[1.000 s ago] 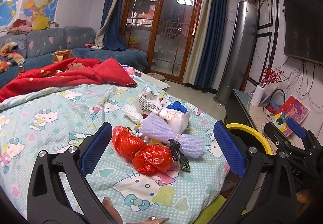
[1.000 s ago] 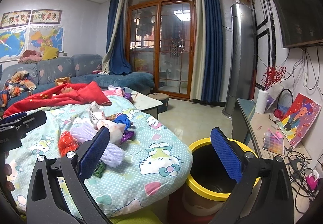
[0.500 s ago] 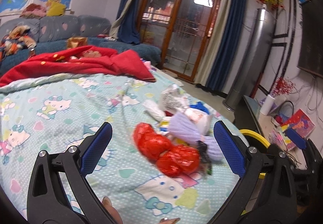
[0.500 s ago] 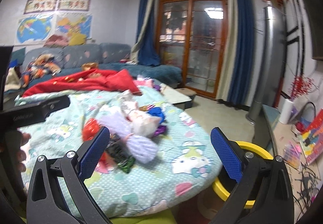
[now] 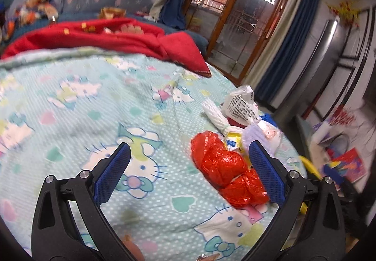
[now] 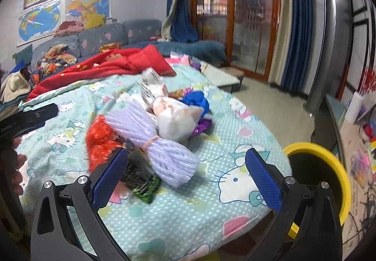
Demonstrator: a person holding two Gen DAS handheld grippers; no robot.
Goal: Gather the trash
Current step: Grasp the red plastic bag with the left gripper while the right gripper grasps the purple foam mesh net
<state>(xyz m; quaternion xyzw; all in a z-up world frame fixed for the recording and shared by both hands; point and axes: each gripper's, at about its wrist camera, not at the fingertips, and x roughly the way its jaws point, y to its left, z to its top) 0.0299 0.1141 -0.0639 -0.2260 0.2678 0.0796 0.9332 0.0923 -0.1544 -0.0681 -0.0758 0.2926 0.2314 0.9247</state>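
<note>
Several crumpled wrappers: red plastic bag [image 5: 225, 167], lavender foam net [image 6: 155, 141].

Open right claw [image 6: 185, 174], trash pile [image 6: 150, 129], yellow bin [image 6: 329, 171]

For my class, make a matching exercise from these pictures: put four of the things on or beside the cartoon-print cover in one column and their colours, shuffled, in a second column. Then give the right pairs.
Things
1. crumpled plastic bag
2. foam net sleeve
3. bin rim
4. blanket

Colours
A. yellow
B. lilac
C. deep red, with small gold marks
D. shiny orange-red

Pairs: 1-D, 2-B, 3-A, 4-C.
</note>
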